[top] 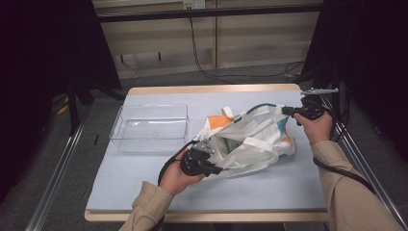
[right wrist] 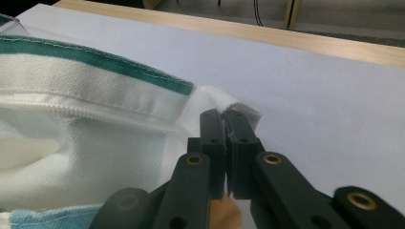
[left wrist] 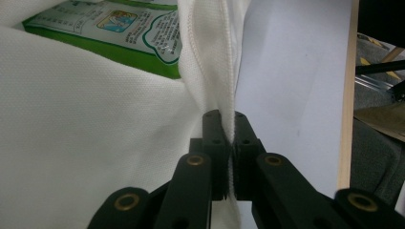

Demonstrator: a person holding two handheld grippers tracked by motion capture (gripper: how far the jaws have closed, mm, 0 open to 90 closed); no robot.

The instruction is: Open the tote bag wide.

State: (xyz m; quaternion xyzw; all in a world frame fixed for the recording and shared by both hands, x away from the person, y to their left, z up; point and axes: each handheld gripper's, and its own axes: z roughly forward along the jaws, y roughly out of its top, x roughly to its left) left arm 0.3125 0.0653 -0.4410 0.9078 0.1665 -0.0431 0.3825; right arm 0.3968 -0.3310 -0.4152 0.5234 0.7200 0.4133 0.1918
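Observation:
A white fabric tote bag (top: 250, 139) with orange, teal and blue patches lies on the white table top, its mouth held apart. My left gripper (top: 219, 169) is shut on the bag's near rim; in the left gripper view the white hem (left wrist: 215, 71) runs up from between the jaws of that gripper (left wrist: 228, 117). My right gripper (top: 285, 110) is shut on the far rim, and the right gripper view shows this gripper (right wrist: 224, 116) pinching a white fold of fabric (right wrist: 239, 109) beside a green-edged band (right wrist: 95, 59). A green and white packet (left wrist: 114, 33) lies inside the bag (left wrist: 71, 133).
A clear plastic bin (top: 150, 127) stands on the table's left half, apart from the bag. The table top (top: 269, 185) has a wooden edge (top: 211, 89) at the far side. Black cables trail on the floor beyond, and metal rails run along both sides.

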